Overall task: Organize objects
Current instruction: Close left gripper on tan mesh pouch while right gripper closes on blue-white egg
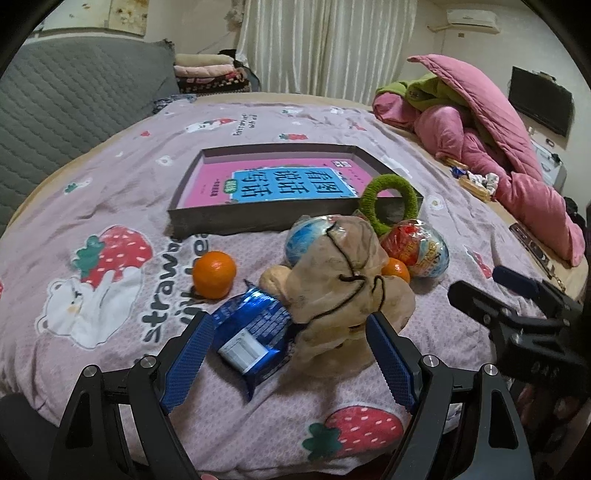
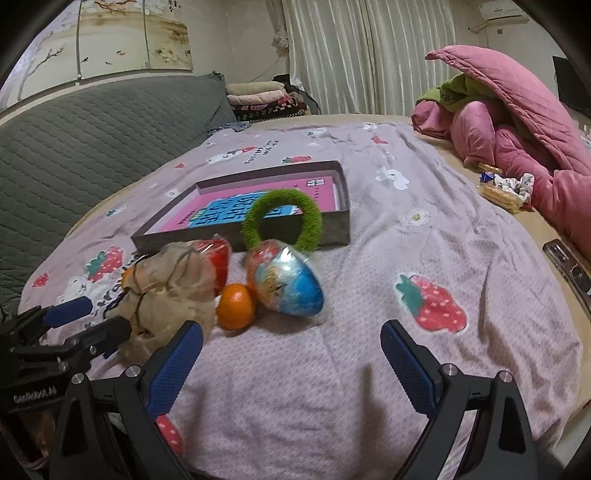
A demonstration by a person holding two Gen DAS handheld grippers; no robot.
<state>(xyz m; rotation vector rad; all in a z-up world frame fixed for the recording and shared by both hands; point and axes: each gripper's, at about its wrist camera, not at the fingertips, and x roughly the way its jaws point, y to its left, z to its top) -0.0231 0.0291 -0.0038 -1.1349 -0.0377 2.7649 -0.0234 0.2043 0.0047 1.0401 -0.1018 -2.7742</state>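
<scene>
Jaws of both grippers stand wide apart and hold nothing: the left gripper [image 1: 291, 354] brackets a blue snack packet [image 1: 251, 332] and a tan plush toy [image 1: 343, 284] without closing on them, and the right gripper [image 2: 291, 360] hovers over bare bedspread. All objects rest on a bed whose pale lilac bedspread [image 2: 406, 295] is printed with strawberries, small flowers and white bears. Just beyond the plush toy lie two oranges [image 1: 214, 273] [image 1: 396, 269], one on each side of it, a blue foil-wrapped egg [image 1: 301, 240] behind the toy and a red-and-blue foil-wrapped egg [image 1: 417, 247] to the right. A green fuzzy ring [image 1: 389, 201] stands upright behind these, against the near wall of a shallow grey box [image 1: 221, 221] that contains a pink and blue book [image 1: 280, 181]. Farther right, a pink quilt [image 1: 491, 140] is heaped with a green cloth on the bed. A grey quilted headboard [image 2: 92, 147] bounds the left side; folded blankets [image 2: 258, 96], pale pleated curtains [image 2: 365, 55] and a wall-mounted air conditioner [image 1: 471, 18] occupy the back of the room.
</scene>
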